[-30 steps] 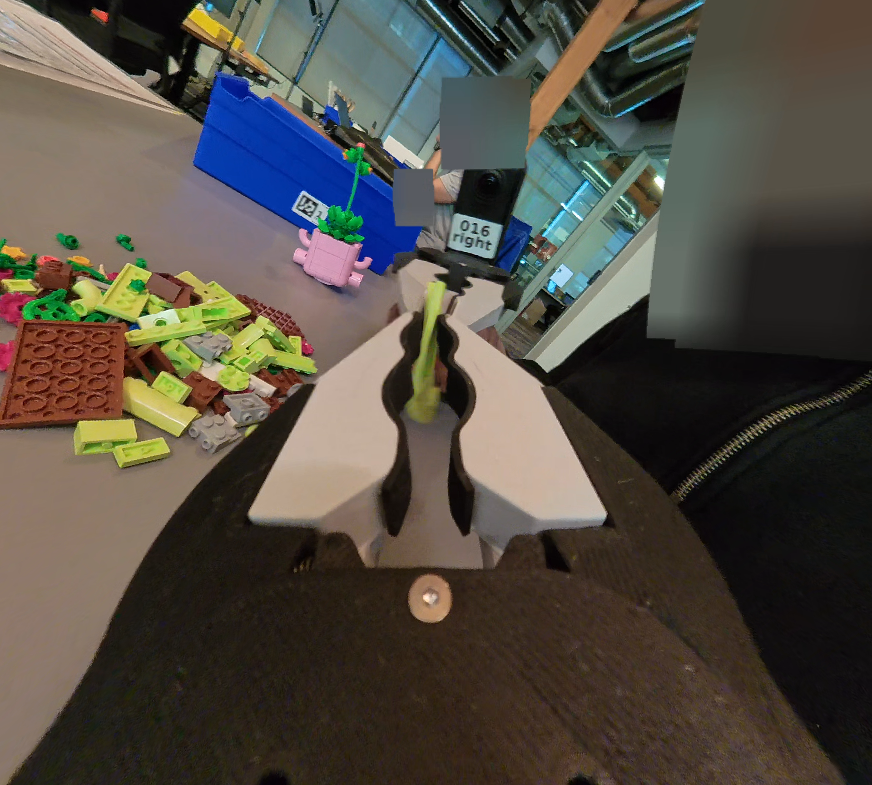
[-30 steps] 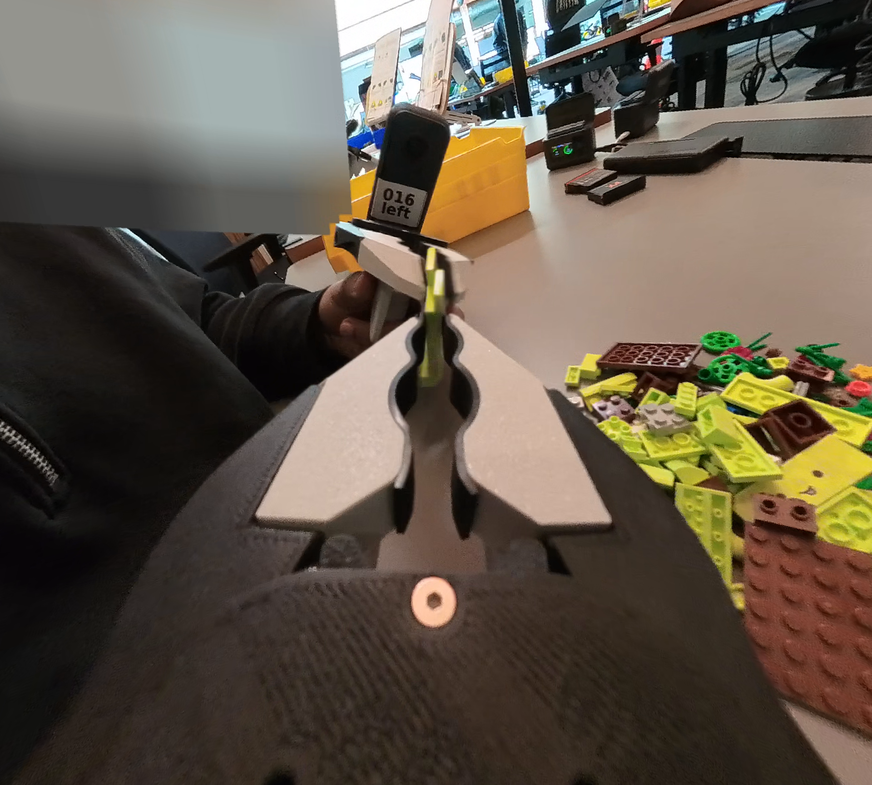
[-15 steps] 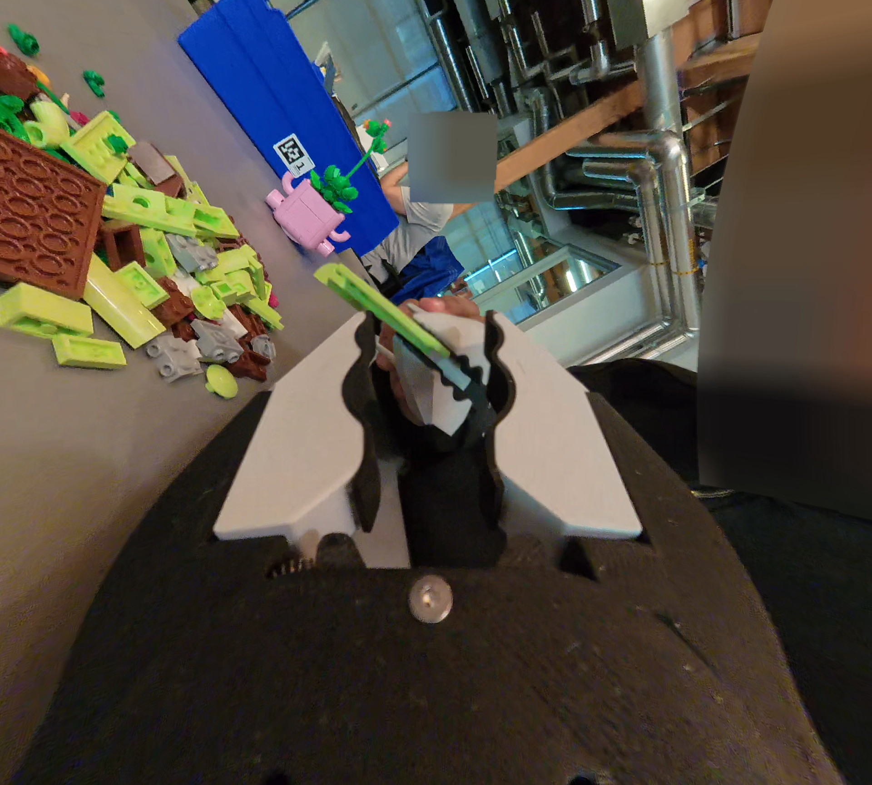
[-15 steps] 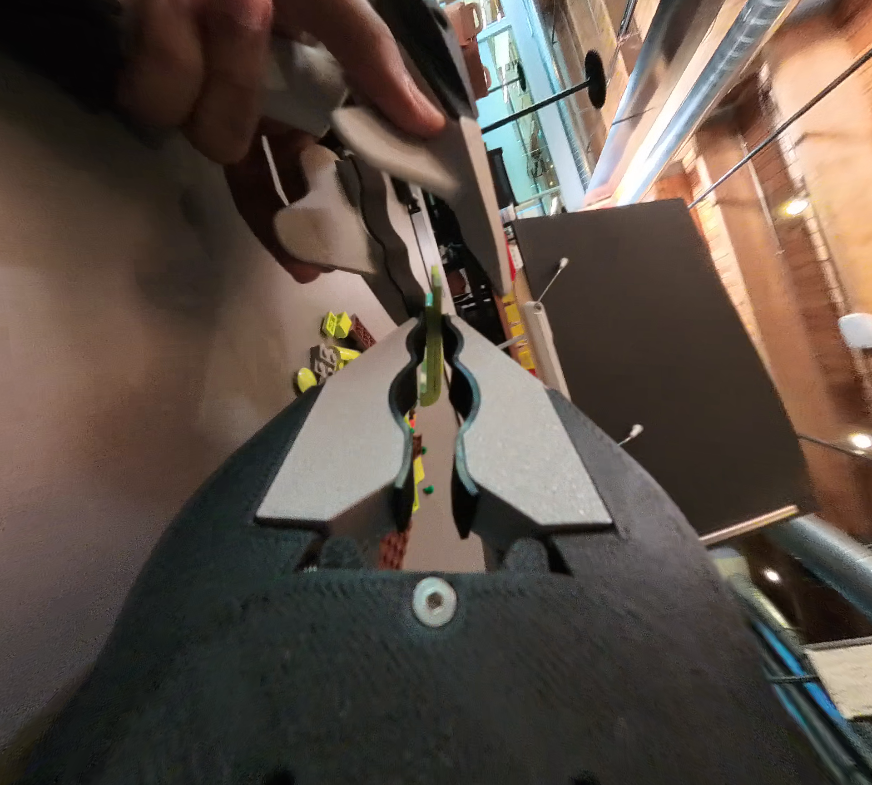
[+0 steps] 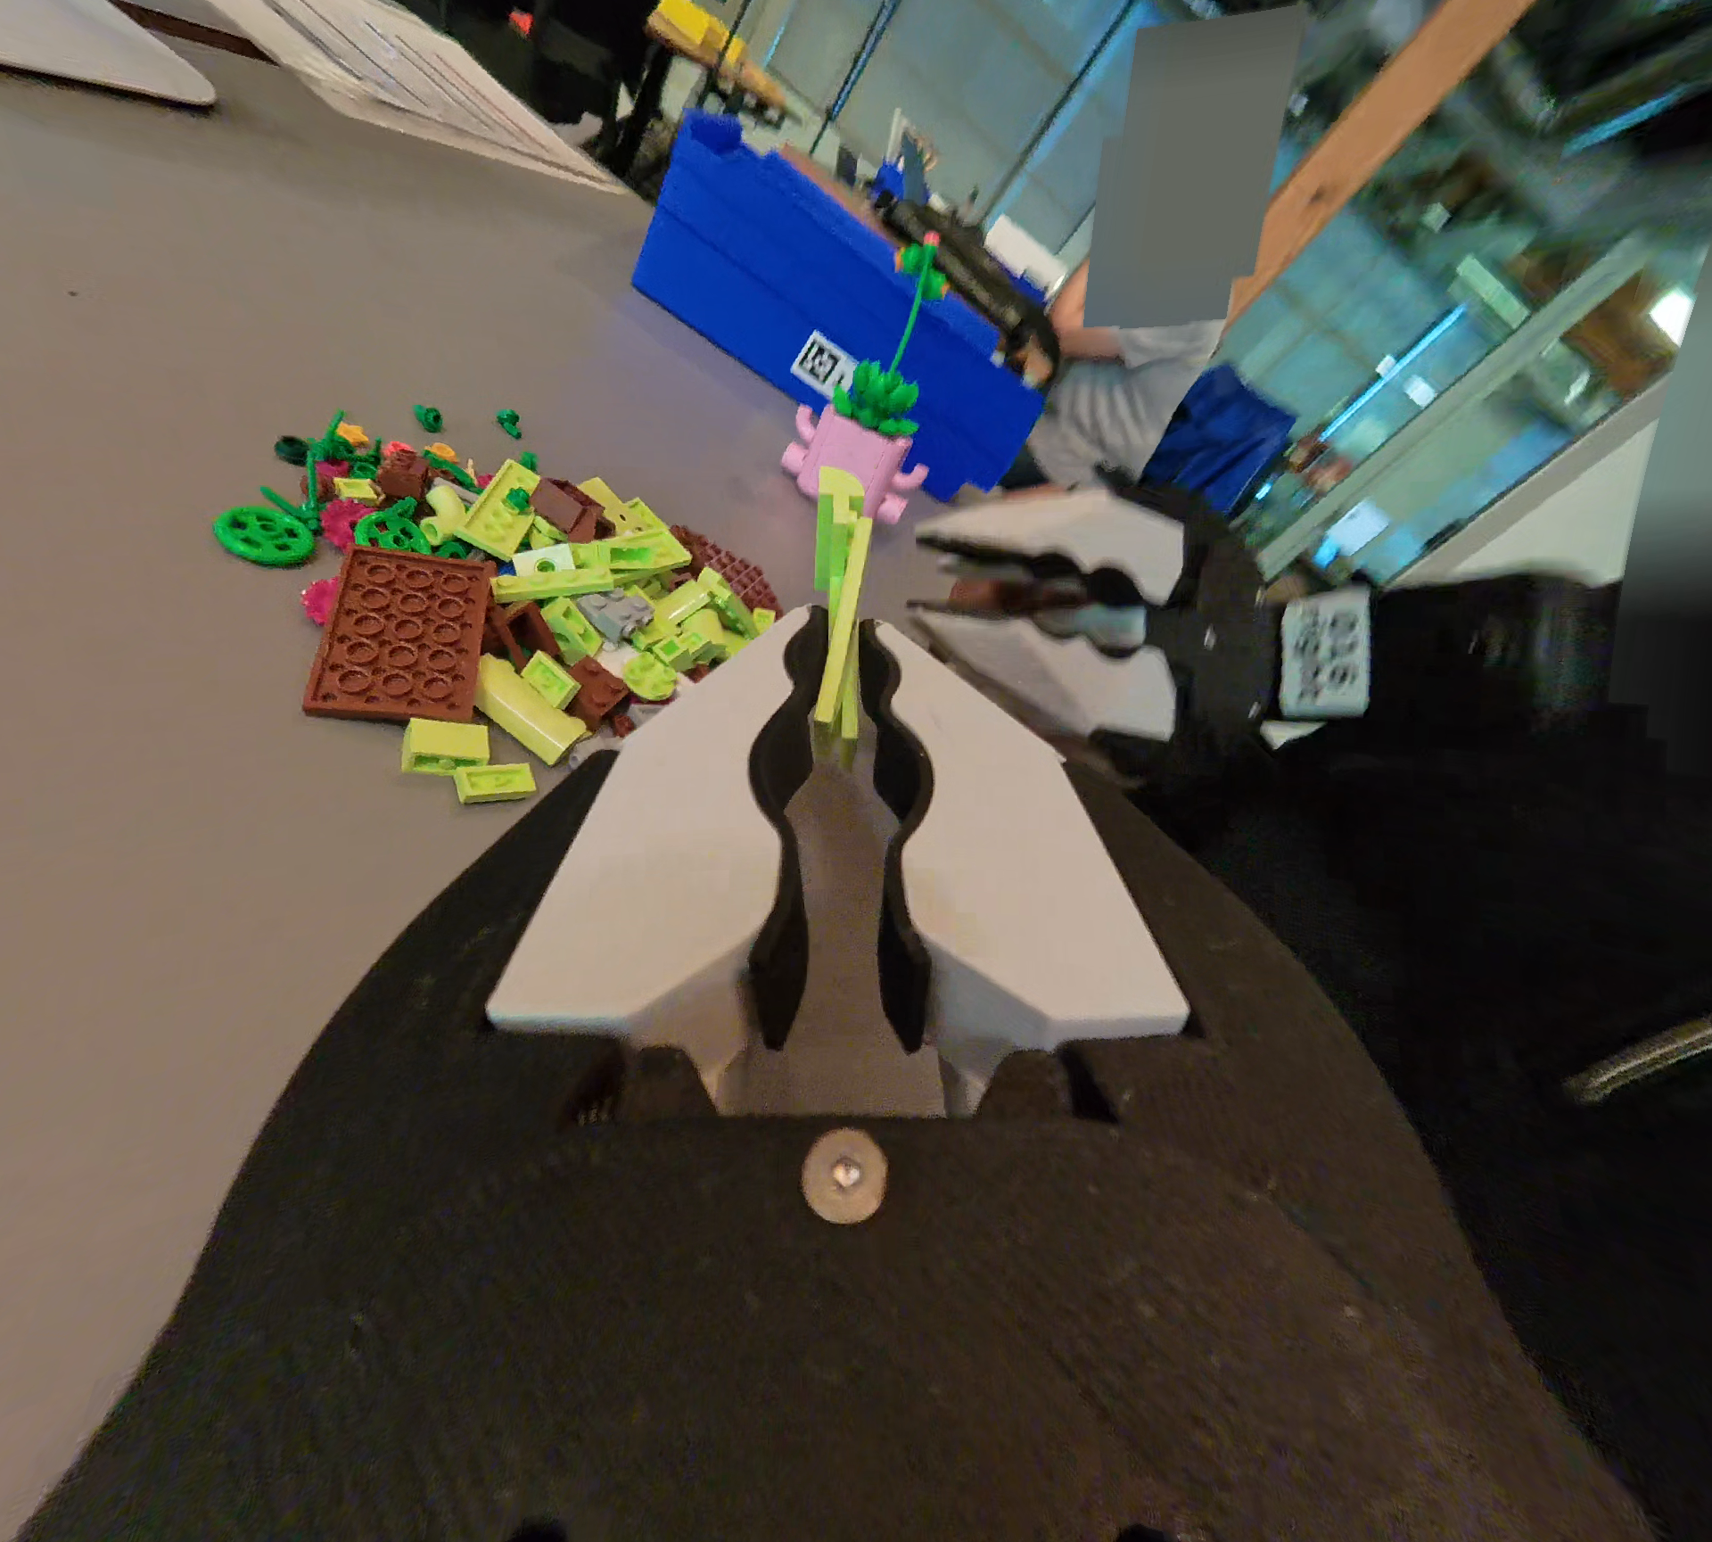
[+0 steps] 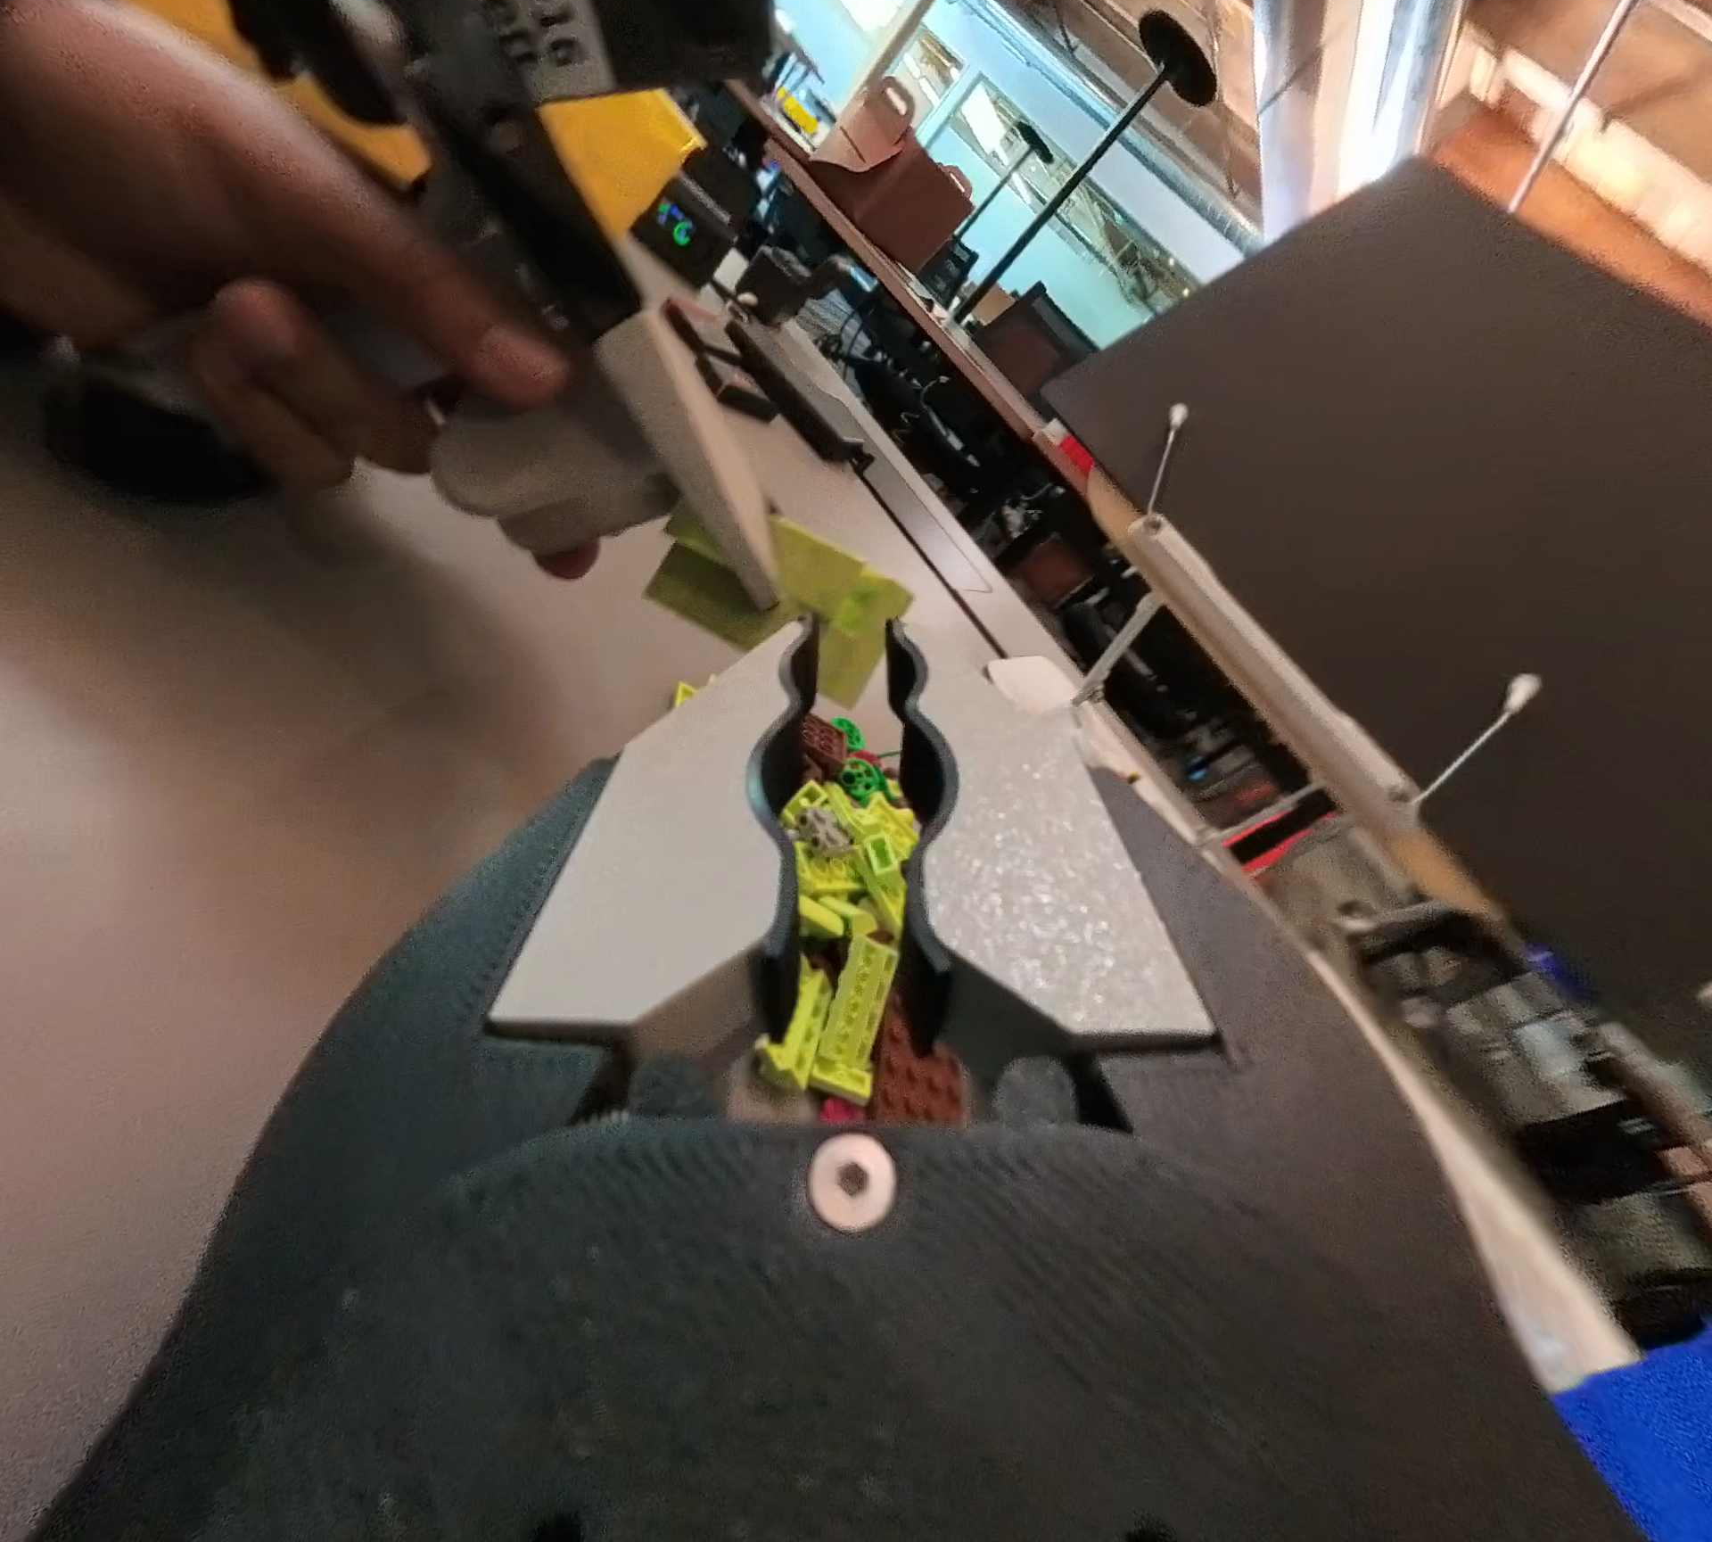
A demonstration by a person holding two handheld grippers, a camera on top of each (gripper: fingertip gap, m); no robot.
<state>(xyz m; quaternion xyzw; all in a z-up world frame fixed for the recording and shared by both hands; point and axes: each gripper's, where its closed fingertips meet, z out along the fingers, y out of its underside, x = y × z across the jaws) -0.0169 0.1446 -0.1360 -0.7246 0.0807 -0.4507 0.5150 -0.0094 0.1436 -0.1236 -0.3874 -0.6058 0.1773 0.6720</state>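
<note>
Left wrist view first: my left gripper point(image 5: 838, 626) has its jaws drawn in on a small assembly of lime-green plates point(image 5: 841, 599), which stands up edge-on out of the tips. Off to the right of those tips I see my right gripper point(image 5: 936, 580) lying sideways, jaws parted by a small gap with nothing that I can make out between them, its tips near the green piece but apart from it. Ahead and to the left of my left tool, on the grey table point(image 5: 185, 803), lies a loose heap of bricks point(image 5: 519, 580), lime, brown, grey and dark green, with a brown studded plate point(image 5: 398, 636) at its near edge. Beyond the held piece stands a pink brick pot point(image 5: 852, 460) with a green plant and a long stem, and behind that a blue bin point(image 5: 806, 274).

From the right wrist view, my right gripper point(image 6: 850, 634) is a little open; the lime-green plates point(image 6: 834, 599) sit just past its tips, and one corner seems to dip between them, though the blur keeps me from saying whether they touch. A hand point(image 6: 232, 274) holds the left gripper point(image 6: 741, 562) up and to the left of my right tool, clamped on those plates. Through the gap between my right jaws I see the heap of bricks point(image 6: 852, 895) below
</note>
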